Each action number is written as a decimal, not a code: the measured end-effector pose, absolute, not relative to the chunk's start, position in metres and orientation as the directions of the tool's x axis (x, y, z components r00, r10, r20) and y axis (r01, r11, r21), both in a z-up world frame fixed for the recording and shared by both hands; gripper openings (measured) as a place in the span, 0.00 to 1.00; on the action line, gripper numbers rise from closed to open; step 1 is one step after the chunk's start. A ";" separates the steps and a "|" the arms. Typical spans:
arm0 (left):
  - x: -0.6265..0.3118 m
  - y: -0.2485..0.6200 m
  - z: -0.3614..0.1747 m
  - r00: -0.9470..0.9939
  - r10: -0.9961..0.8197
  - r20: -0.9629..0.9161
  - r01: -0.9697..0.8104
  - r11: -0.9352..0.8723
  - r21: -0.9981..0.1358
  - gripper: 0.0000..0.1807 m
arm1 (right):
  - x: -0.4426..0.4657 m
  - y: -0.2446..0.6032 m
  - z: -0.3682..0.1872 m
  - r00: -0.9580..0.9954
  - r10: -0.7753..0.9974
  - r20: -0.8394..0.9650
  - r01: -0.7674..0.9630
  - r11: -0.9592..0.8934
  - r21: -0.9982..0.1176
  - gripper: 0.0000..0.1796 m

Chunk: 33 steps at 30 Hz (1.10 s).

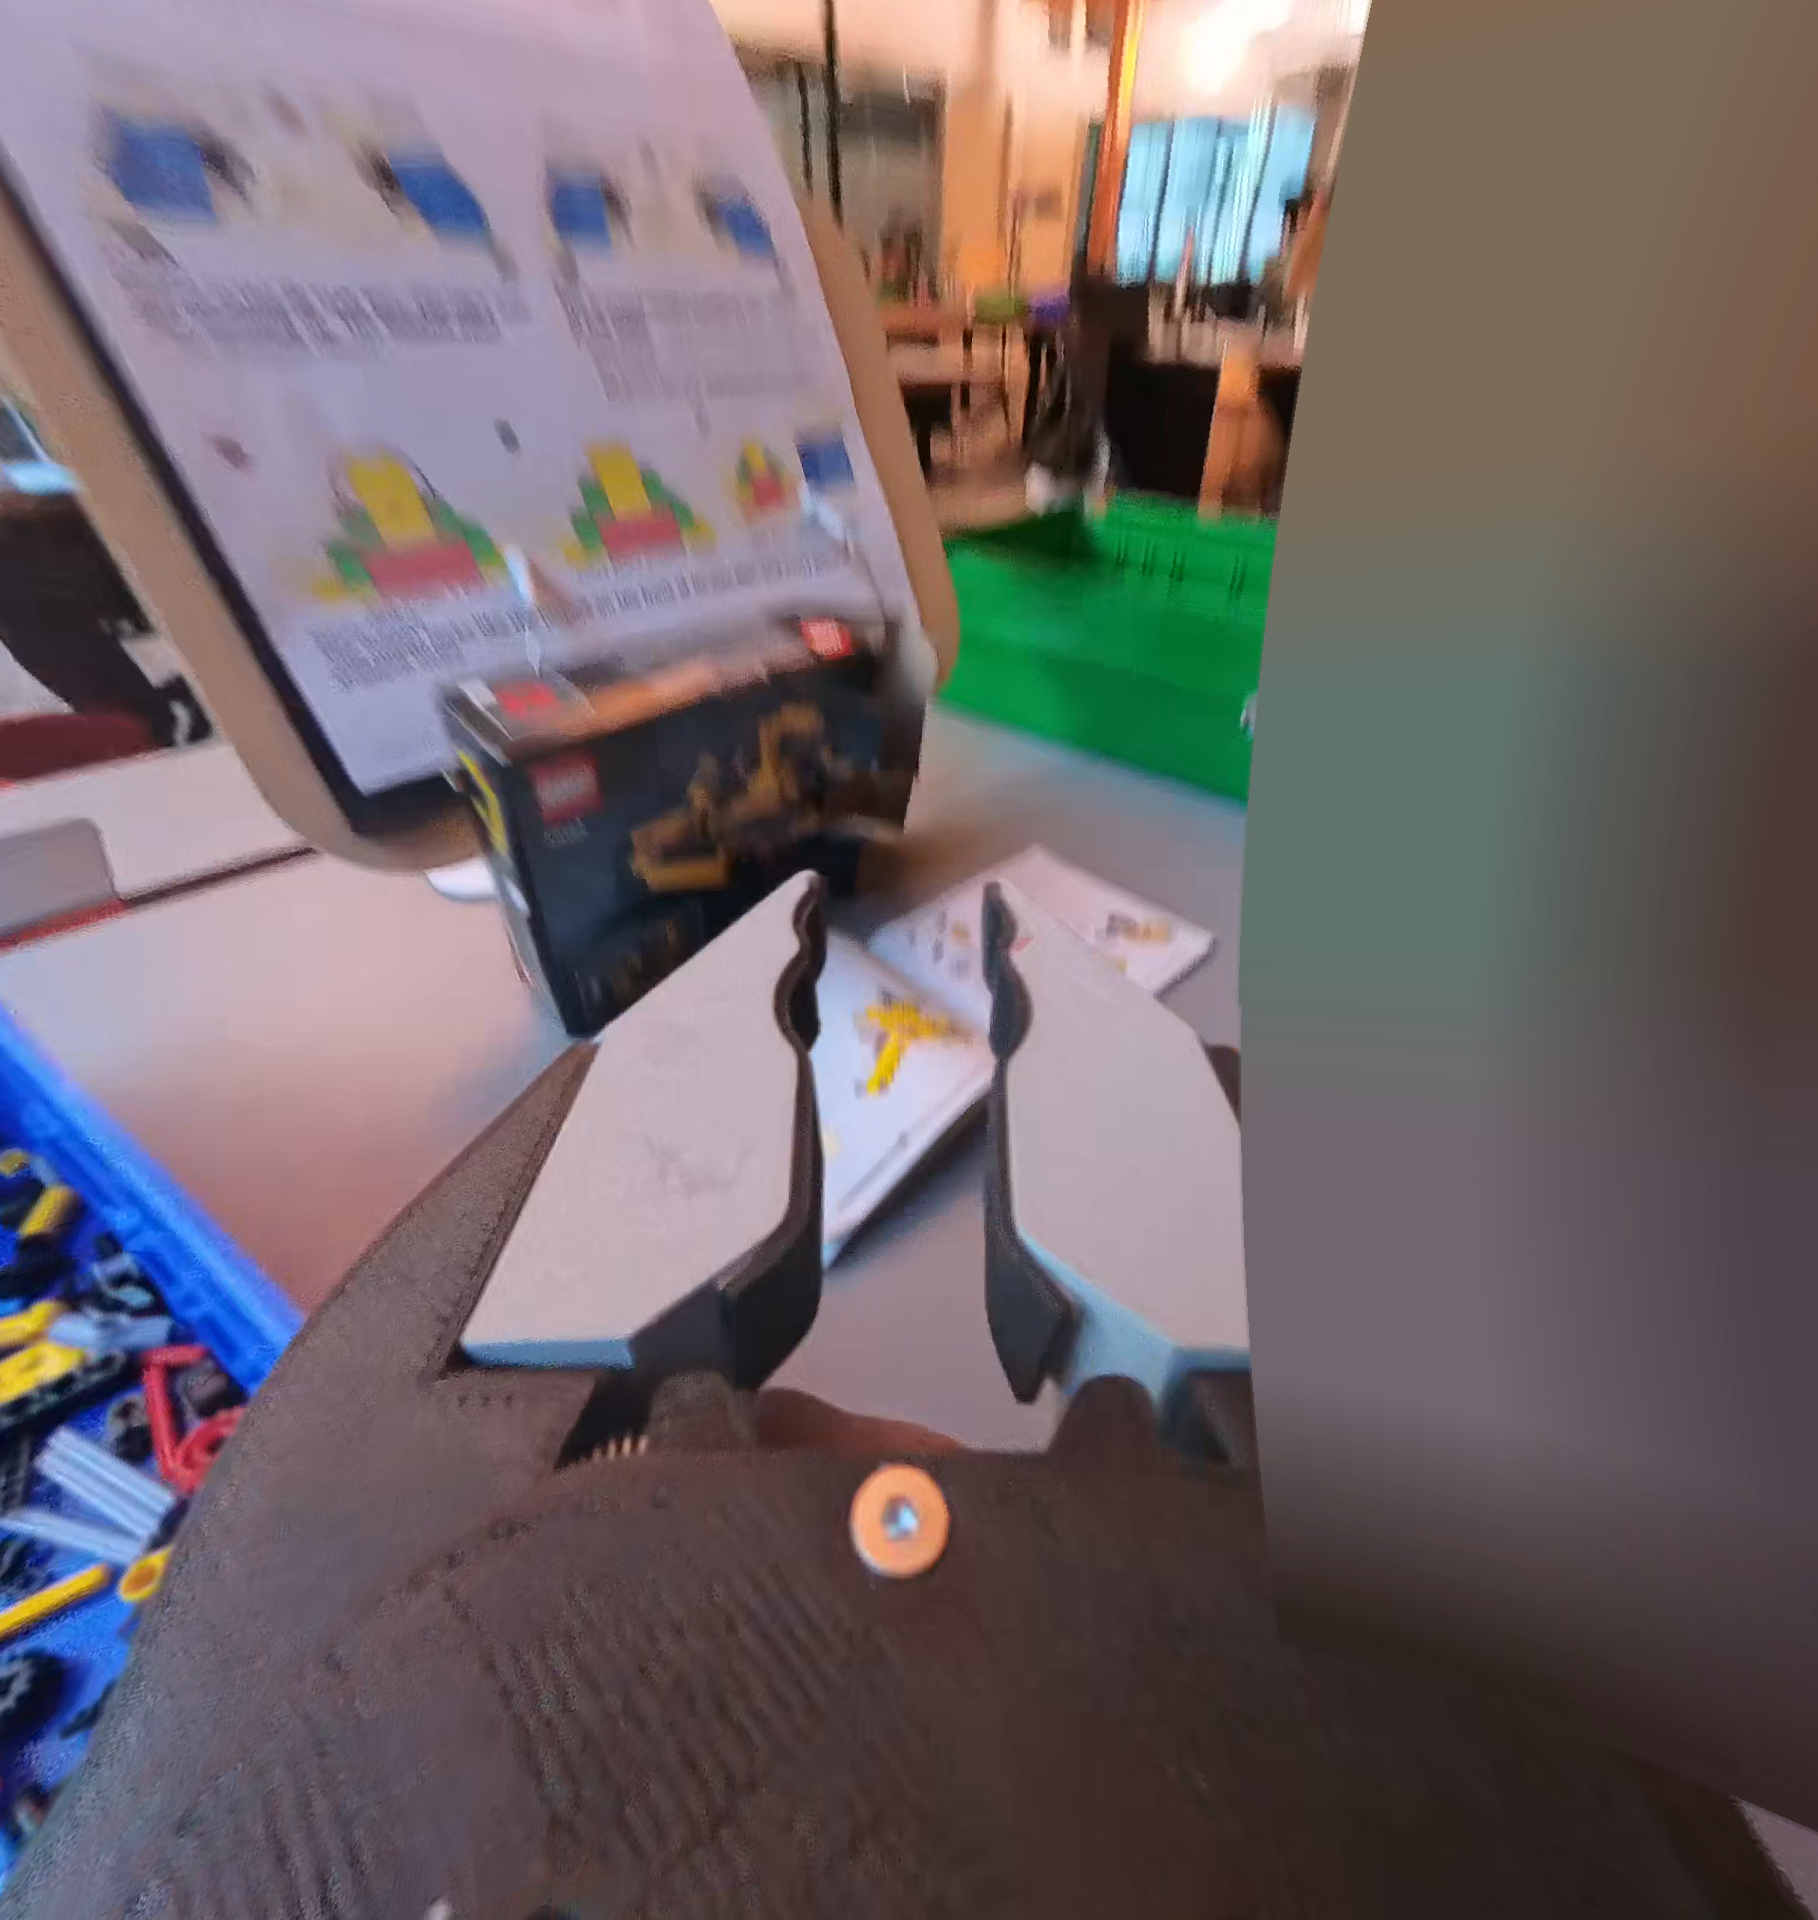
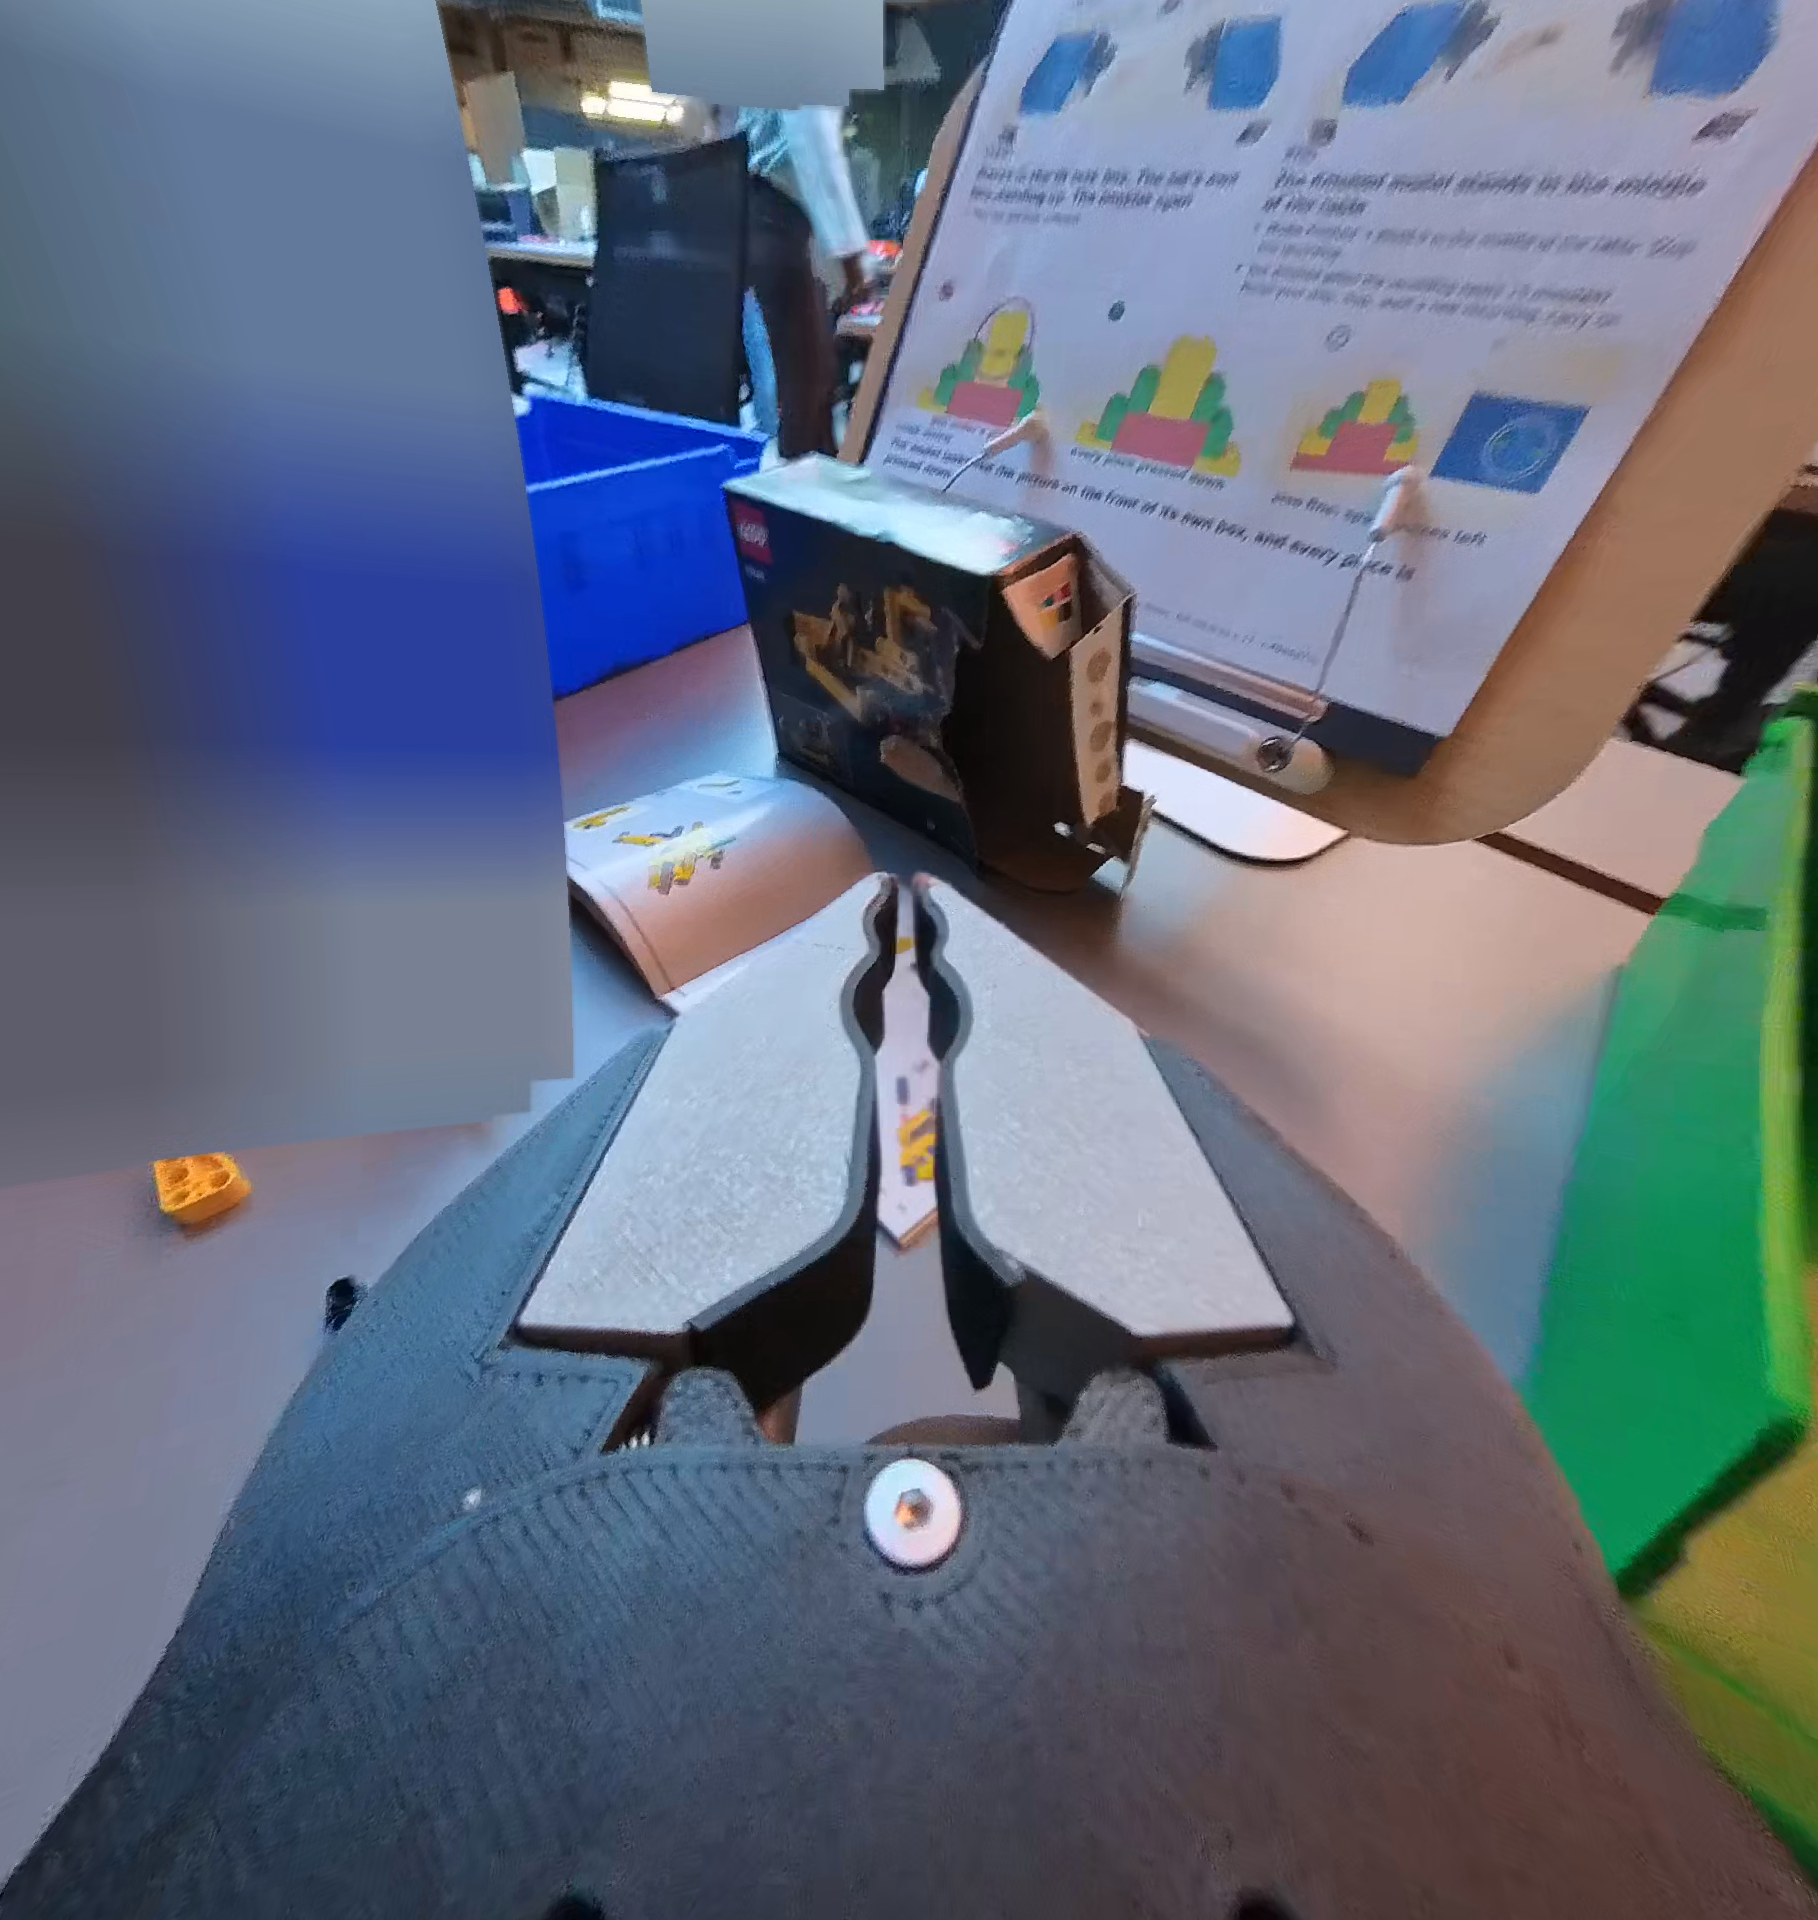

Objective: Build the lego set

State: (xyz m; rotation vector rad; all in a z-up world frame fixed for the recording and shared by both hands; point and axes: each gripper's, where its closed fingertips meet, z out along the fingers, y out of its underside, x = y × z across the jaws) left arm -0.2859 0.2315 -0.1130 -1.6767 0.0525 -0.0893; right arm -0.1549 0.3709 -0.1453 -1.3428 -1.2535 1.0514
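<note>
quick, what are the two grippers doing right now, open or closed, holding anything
Left gripper: jaws open, holding nothing.
Right gripper: jaws almost closed, nothing between them.

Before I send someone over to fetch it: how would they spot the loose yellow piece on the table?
Start at the big tilted instruction board with the dark set box standing before it. An open booklet lies on the table in front of the box. Nearer than the booklet and off to its left sits the yellow piece: small, holed, alone on bare tabletop.
</note>
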 end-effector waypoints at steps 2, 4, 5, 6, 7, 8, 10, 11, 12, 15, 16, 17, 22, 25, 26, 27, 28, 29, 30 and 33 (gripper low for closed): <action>-0.292 0.218 -0.075 0.992 -0.103 0.076 0.078 0.016 -0.997 0.11 | -0.149 0.386 -0.143 0.175 0.984 0.026 0.131 0.003 -0.991 0.01; -0.296 0.209 -0.051 0.993 -0.103 0.060 0.061 0.006 -0.998 0.11 | -0.147 0.393 -0.145 0.201 0.979 -0.001 0.128 -0.027 -0.991 0.05; -0.297 0.206 -0.042 0.993 -0.109 0.053 0.053 -0.003 -0.999 0.11 | -0.147 0.392 -0.146 0.197 0.980 -0.012 0.130 -0.038 -0.991 0.06; -0.294 0.203 -0.037 0.990 -0.136 0.047 0.044 -0.025 -0.999 0.12 | -0.148 0.391 -0.148 0.185 0.983 -0.016 0.142 -0.043 -0.989 0.07; -0.291 0.202 -0.041 0.986 -0.161 0.037 0.024 -0.077 -0.997 0.12 | -0.149 0.388 -0.151 0.173 0.985 -0.011 0.161 -0.039 -0.986 0.08; -0.290 0.201 -0.052 0.985 -0.172 0.030 0.002 -0.159 -0.987 0.13 | -0.152 0.385 -0.156 0.157 0.988 0.000 0.191 -0.030 -0.981 0.07; -0.288 0.195 -0.084 0.982 -0.185 0.041 -0.021 -0.321 -0.947 0.17 | -0.157 0.380 -0.172 0.128 0.992 0.021 0.278 -0.015 -0.960 0.08; -0.287 0.191 -0.097 0.981 -0.184 0.066 -0.006 -0.368 -0.930 0.17 | -0.159 0.377 -0.179 0.117 0.993 0.032 0.309 -0.006 -0.951 0.10; -0.285 0.187 -0.108 0.978 -0.186 0.099 0.016 -0.401 -0.916 0.17 | -0.162 0.373 -0.185 0.094 0.995 0.038 0.337 0.004 -0.942 0.11; -0.291 0.170 -0.130 0.978 -0.149 0.143 0.062 -0.449 -0.892 0.18 | -0.166 0.362 -0.204 0.026 0.999 0.046 0.418 0.031 -0.908 0.16; -0.296 0.164 -0.134 0.982 -0.125 0.140 0.068 -0.453 -0.889 0.18 | -0.168 0.359 -0.205 0.013 0.998 0.056 0.424 0.045 -0.905 0.18; -0.299 0.158 -0.135 0.985 -0.109 0.136 0.073 -0.455 -0.888 0.18 | -0.170 0.357 -0.203 0.005 0.998 0.063 0.413 0.055 -0.909 0.19; -0.290 0.140 -0.147 0.982 -0.131 0.134 0.055 -0.480 -0.876 0.18 | -0.207 0.322 -0.205 -0.148 0.986 0.079 0.480 0.141 -0.866 0.32; -0.281 0.139 -0.157 0.985 -0.145 0.098 0.016 -0.481 -0.877 0.18 | -0.237 0.305 -0.227 -0.243 0.957 0.158 0.567 0.272 -0.778 0.38; -0.276 0.139 -0.159 0.982 -0.160 0.103 0.013 -0.481 -0.877 0.17 | -0.246 0.301 -0.234 -0.271 0.945 0.183 0.586 0.313 -0.747 0.39; -0.272 0.138 -0.161 0.979 -0.173 0.110 0.013 -0.480 -0.877 0.17 | -0.256 0.300 -0.240 -0.288 0.933 0.214 0.600 0.350 -0.719 0.39; -0.268 0.137 -0.164 0.976 -0.184 0.114 0.011 -0.484 -0.875 0.17 | -0.265 0.298 -0.244 -0.303 0.922 0.240 0.606 0.381 -0.698 0.38; -0.267 0.136 -0.166 0.976 -0.186 0.113 0.007 -0.490 -0.872 0.17 | -0.273 0.297 -0.244 -0.317 0.914 0.253 0.604 0.400 -0.690 0.33; -0.268 0.134 -0.168 0.978 -0.182 0.106 0.002 -0.494 -0.870 0.17 | -0.276 0.297 -0.246 -0.333 0.904 0.267 0.615 0.423 -0.665 0.25; -0.268 0.126 -0.166 0.978 -0.193 0.082 -0.022 -0.484 -0.875 0.17 | -0.275 0.312 -0.225 -0.325 0.877 0.353 0.624 0.480 -0.617 0.02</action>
